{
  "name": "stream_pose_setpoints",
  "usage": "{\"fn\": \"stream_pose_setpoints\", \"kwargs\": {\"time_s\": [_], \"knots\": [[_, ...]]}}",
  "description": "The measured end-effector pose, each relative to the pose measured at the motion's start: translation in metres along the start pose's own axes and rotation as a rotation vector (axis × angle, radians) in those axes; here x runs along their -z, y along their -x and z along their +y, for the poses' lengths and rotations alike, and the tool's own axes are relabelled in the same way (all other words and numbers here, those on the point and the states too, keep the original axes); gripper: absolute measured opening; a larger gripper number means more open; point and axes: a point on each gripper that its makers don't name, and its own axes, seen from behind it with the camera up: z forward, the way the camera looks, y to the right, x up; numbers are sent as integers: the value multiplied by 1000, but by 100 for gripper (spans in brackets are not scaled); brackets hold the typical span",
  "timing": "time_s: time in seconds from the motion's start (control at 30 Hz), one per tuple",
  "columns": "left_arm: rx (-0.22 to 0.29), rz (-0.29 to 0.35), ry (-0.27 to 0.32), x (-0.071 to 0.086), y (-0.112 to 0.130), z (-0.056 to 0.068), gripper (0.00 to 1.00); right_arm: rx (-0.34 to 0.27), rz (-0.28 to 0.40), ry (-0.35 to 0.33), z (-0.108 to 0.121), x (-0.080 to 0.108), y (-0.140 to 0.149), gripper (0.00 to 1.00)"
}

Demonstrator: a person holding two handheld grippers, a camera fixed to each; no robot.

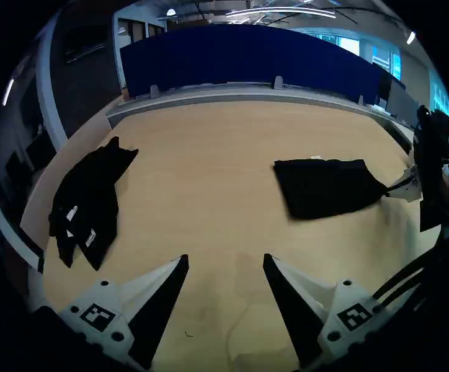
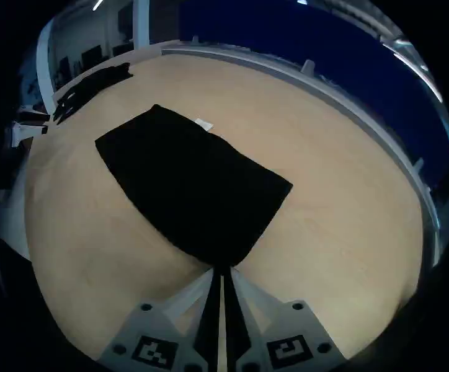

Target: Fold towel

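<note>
A broad pale wooden table takes up most of both views, its top flat and bare across the middle. Along its far edge runs a grey rail and behind that a long dark blue partition, with office ceiling lights above. In the left gripper view the table's left edge curves away beside a dark floor; in the right gripper view the far edge sweeps round on the right, with wide open wood between it and the cloth.

The black towel lies flat on the table as a folded rectangle, one corner drawn toward the right gripper. A small white tag shows at its far edge. A crumpled pile of black cloths sits well apart from it, near the table's left edge.

The right gripper's fingers are closed to a thin slit, pinching the towel's near corner. The left gripper hangs above bare wood, fingers spread wide, gripping nothing. Nothing lies between it and the towel.
</note>
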Motion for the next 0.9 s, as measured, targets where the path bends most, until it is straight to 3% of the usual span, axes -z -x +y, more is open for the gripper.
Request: {"fn": "stream_pose_setpoints", "kwargs": {"time_s": [0.23, 0.67, 0.9], "knots": [[-3, 8, -1, 3, -5, -1, 89, 51, 34, 15, 3, 11, -30, 3], [27, 39, 0, 12, -18, -6, 89, 160, 113, 15, -3, 20, -111, 3], [51, 55, 4, 19, -23, -9, 89, 201, 115, 4, -16, 21, -126, 3]]}}
